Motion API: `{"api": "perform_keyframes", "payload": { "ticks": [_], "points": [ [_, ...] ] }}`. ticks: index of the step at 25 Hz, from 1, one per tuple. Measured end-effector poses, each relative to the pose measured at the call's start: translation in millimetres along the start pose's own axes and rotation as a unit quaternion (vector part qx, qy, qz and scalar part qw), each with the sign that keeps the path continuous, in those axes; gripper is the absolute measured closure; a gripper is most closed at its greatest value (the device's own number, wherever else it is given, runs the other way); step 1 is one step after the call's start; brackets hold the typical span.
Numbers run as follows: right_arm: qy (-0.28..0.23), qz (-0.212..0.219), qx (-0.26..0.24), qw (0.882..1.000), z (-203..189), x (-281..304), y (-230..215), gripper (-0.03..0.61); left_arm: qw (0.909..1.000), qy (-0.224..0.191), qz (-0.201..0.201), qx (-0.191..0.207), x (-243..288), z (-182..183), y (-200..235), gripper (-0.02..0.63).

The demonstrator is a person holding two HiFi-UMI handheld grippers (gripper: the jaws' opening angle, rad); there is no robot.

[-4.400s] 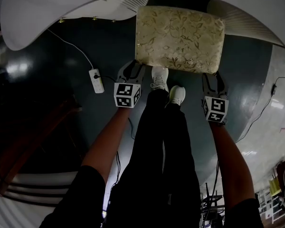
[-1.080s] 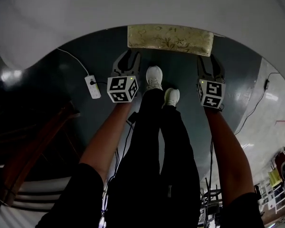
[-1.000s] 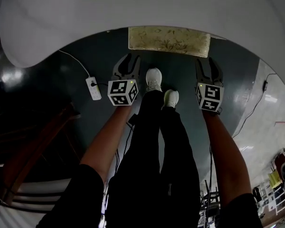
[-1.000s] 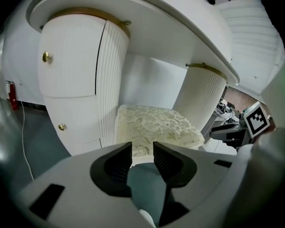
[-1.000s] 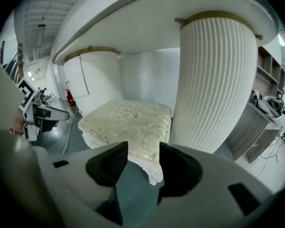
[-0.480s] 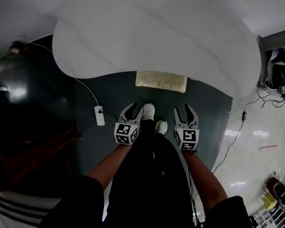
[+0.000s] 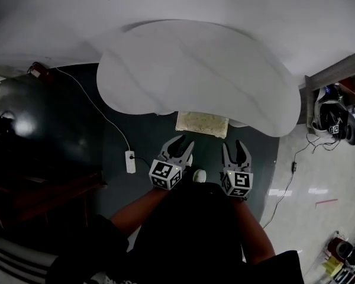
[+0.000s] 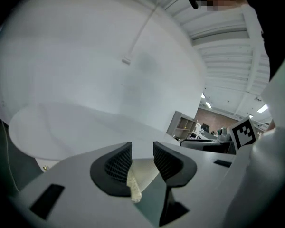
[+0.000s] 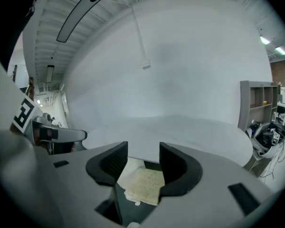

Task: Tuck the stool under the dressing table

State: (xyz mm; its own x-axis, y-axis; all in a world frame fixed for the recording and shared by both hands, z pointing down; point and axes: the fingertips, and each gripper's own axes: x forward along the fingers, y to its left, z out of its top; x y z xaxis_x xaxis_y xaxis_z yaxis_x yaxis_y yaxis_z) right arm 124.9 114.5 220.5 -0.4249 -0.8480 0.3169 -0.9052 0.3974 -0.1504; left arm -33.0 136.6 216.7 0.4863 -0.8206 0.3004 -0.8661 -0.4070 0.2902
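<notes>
The stool (image 7: pixel 202 123), with a pale gold patterned cushion, stands on the dark floor. Most of it is hidden under the front edge of the white dressing table (image 7: pixel 195 70). My left gripper (image 7: pixel 178 145) and right gripper (image 7: pixel 236 149) hover side by side well above the floor, in front of the stool and apart from it. Both are open and hold nothing. In the left gripper view the cushion (image 8: pixel 145 167) shows far below, through the gap of the left gripper (image 8: pixel 142 153), under the table top (image 8: pixel 85 127). The right gripper (image 9: pixel 143 158) frames the stool (image 9: pixel 145 184) the same way.
A white power strip (image 7: pixel 131 161) with its cable lies on the floor to the left. Dark wooden furniture (image 7: pixel 41 188) fills the left side. A cable (image 7: pixel 284 176) trails over the pale floor at the right, near a grey shelf unit (image 7: pixel 337 81). My shoe (image 7: pixel 199 174) shows between the grippers.
Both grippers have risen together, away from the stool. The view has pulled back, so the whole table top now shows and the stool looks smaller beneath it.
</notes>
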Motion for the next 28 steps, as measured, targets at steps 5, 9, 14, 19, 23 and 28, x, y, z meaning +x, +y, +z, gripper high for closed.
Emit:
{"api": "perform_keyframes", "payload": {
  "ticks": [5, 9, 14, 19, 23, 28],
  "points": [
    [0.0, -0.011, 0.053, 0.999, 64.4, -22.4, 19.0, 0.35, 0.9986, -0.038, -0.026, 0.024, -26.1, 75.6, -19.1, 0.469],
    [-0.017, 0.0, 0.046, 0.999, 108.0, -43.8, 38.6, 0.35, 0.9943, -0.071, -0.058, 0.055, -38.3, 118.9, -35.3, 0.468],
    [-0.038, 0.002, 0.012, 0.999, 136.4, -55.2, 62.3, 0.351, 0.9919, -0.089, -0.058, 0.07, -48.2, 147.6, -32.4, 0.469],
    [-0.09, 0.025, 0.055, 0.994, 178.0, -64.1, 79.0, 0.401, 0.9886, -0.129, -0.04, 0.068, -79.8, 179.7, -23.2, 0.581],
    [-0.125, 0.028, 0.068, 0.99, 209.3, -71.4, 72.6, 0.51, 0.9908, -0.124, -0.026, 0.046, -87.3, 198.5, -19.3, 0.592],
    [-0.142, 0.042, 0.014, 0.989, 227.1, -72.7, 89.3, 0.537, 0.9925, -0.116, -0.019, 0.033, -91.2, 210.9, -23.8, 0.598]
  ]
}}
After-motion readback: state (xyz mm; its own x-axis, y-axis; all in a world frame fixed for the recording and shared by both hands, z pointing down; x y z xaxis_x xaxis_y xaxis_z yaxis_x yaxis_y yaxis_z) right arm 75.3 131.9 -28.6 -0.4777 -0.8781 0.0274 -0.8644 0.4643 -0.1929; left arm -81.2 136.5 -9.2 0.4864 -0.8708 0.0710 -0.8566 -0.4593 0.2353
